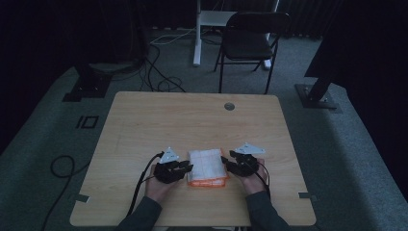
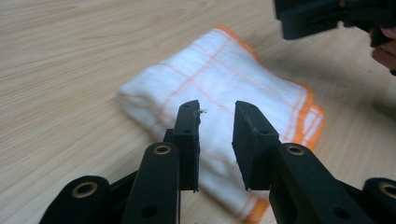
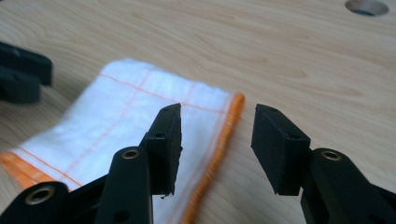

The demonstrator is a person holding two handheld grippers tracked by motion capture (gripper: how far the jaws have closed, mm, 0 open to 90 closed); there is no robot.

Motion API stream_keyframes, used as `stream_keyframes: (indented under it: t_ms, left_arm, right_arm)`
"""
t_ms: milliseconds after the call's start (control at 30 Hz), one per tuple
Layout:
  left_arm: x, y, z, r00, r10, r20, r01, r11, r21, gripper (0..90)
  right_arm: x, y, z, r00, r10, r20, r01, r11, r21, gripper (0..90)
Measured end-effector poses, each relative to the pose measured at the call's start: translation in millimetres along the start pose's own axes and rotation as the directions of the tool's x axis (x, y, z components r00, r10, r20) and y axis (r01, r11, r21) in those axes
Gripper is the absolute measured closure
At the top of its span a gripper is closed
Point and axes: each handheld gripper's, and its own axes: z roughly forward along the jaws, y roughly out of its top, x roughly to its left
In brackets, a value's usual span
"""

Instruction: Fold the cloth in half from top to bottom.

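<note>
High view | folded towel (image 1: pixel 207 167) long axis front-back | left claw (image 1: pixel 185 168) spread | right claw (image 1: pixel 230 160) spread

The folded white cloth with orange edging and orange grid lines (image 1: pixel 207 167) lies flat on the light wooden table (image 1: pixel 192 120), near the front edge and about midway across. The left black two-jaw gripper (image 1: pixel 185 169) sits just beside the cloth's left edge; the right black two-jaw gripper (image 1: pixel 229 161) sits just beside its right edge, so the cloth lies between them. A round cable hole (image 1: pixel 229 106) sits in the tabletop behind the cloth, toward the far edge. A dark folding chair (image 1: pixel 250 41) stands on the floor beyond the table.
</note>
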Motion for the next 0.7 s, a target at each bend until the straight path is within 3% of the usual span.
stream_keyframes:
  t_ms: [300, 700]
  left_arm:
    - [22.2, -7.4, -12.7, 0.9964, -0.030, -0.079, 0.028, 0.9994, -0.020, 70.8]
    - [46.0, -19.1, -23.3, 0.9848, -0.081, -0.153, 0.075, 0.9961, -0.047, 69.3]
  right_arm:
    - [-10.9, -13.4, -4.4, 0.9995, 0.012, 0.030, -0.013, 1.000, 0.028, 52.1]
    - [-31.3, -31.5, -10.5, 0.9943, 0.045, 0.096, -0.050, 0.998, 0.047, 52.0]
